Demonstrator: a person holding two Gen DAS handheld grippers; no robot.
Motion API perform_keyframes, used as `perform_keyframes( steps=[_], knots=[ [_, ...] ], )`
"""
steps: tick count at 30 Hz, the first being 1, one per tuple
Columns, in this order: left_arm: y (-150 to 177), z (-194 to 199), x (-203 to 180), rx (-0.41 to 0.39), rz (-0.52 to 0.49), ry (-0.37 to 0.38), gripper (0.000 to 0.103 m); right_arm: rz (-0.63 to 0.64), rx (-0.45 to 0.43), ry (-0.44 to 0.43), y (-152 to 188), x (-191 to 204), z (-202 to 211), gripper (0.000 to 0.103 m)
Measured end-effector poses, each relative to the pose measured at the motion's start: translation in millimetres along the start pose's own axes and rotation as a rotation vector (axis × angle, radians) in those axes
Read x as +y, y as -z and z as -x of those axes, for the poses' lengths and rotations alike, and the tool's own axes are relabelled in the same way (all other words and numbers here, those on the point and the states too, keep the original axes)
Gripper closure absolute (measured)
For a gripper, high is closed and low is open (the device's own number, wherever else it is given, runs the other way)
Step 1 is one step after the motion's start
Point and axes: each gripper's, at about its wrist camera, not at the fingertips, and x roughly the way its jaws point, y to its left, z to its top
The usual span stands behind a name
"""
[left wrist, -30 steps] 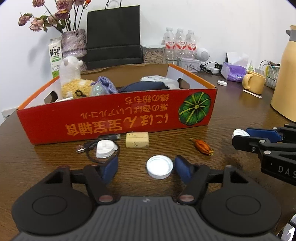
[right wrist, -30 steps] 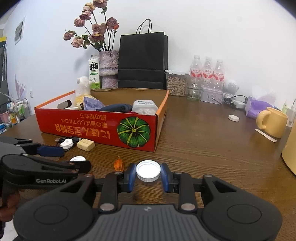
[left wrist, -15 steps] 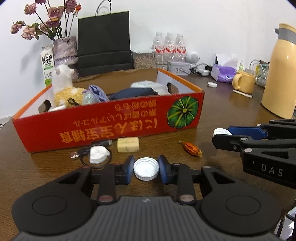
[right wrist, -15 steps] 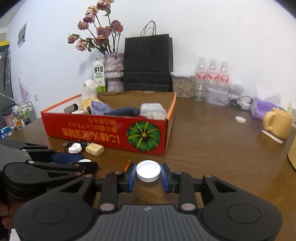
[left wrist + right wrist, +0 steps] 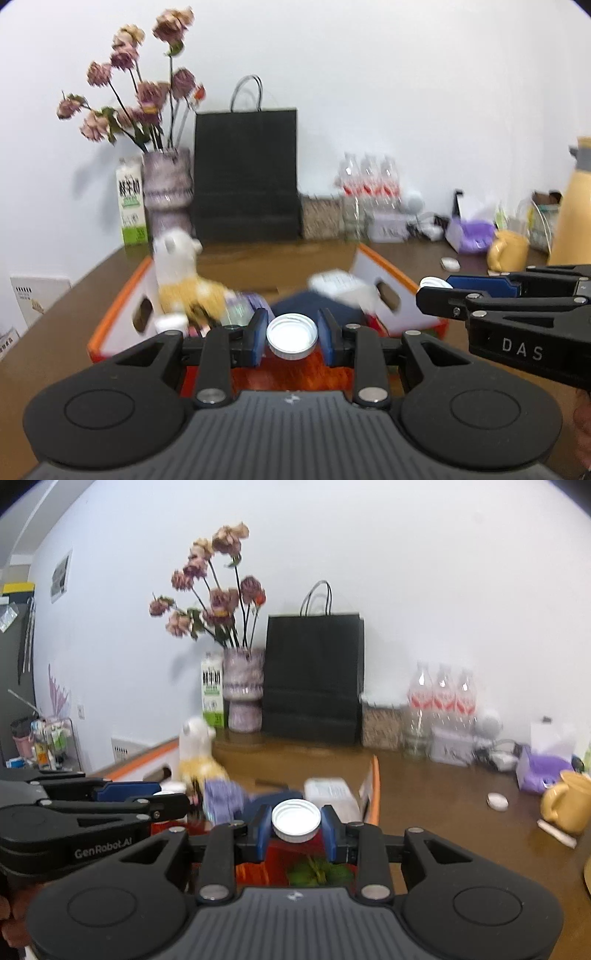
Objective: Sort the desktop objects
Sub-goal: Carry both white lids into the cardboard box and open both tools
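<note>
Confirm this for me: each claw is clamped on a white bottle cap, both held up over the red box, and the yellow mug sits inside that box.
One thing is wrong: the yellow mug is not in the red box; the right wrist view shows it on the wooden table, off to the box's right. The rest holds: the left claw grips a white cap and the right claw grips another white cap.

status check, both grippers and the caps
Left gripper shut on white cap. Right gripper shut on its white cap. Both above red box, path clear.

cap (image 5: pixel 291 335): white plastic, smooth | box (image 5: pixel 399 275): cardboard | table (image 5: pixel 443 794): glossy wood
</note>
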Motion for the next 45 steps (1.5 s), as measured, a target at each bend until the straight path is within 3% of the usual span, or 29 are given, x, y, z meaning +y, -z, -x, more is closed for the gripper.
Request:
perform_keyframes(
  steps=[9,15,19,22,38,39,41,42,43,45],
  knots=[
    [-28.6,-35.7,35.9,-0.054,0.04,-0.047,0.073,-0.017,-0.025,-0.003,-42.6,14.7,-56.6,0.076],
    [-28.8,-69.4,59.4,-0.025,0.075,-0.08,0.073,-0.04,0.02,0.006,-48.6,23.7,-106.4,0.076],
    [-21.2,-93.3,76.0,0.011,0.086,-0.145,0.073,-0.041,0.045,0.038,-47.4,25.5,-136.6,0.076],
    [-15.9,-103.8,88.3,0.045,0.119,-0.144,0.073,-0.051,0.067,0.043,-40.2,23.2,-149.9,0.076],
    [1.9,-114.2,79.7,0.106,0.06,-0.12,0.073,-0.052,0.167,0.041,-14.7,20.9,-167.6,0.075],
    [2.2,-113.6,79.8,0.098,0.063,-0.125,0.069,-0.054,0.167,0.046,-14.3,20.6,-167.8,0.075],
    [1.8,-110.7,80.1,0.076,0.07,-0.135,0.051,-0.066,0.161,0.049,-14.2,18.9,-166.9,0.075],
    [1.0,-108.9,80.1,0.065,0.071,-0.141,0.033,-0.074,0.158,0.047,-14.3,17.5,-166.0,0.071],
    [0.4,-106.4,79.7,0.049,0.069,-0.151,0.023,-0.079,0.158,0.045,-14.4,16.7,-165.1,0.066],
    [-1.0,-102.2,79.1,0.02,0.068,-0.156,0.019,-0.079,0.147,0.045,-14.5,15.7,-162.0,0.033]
  ],
)
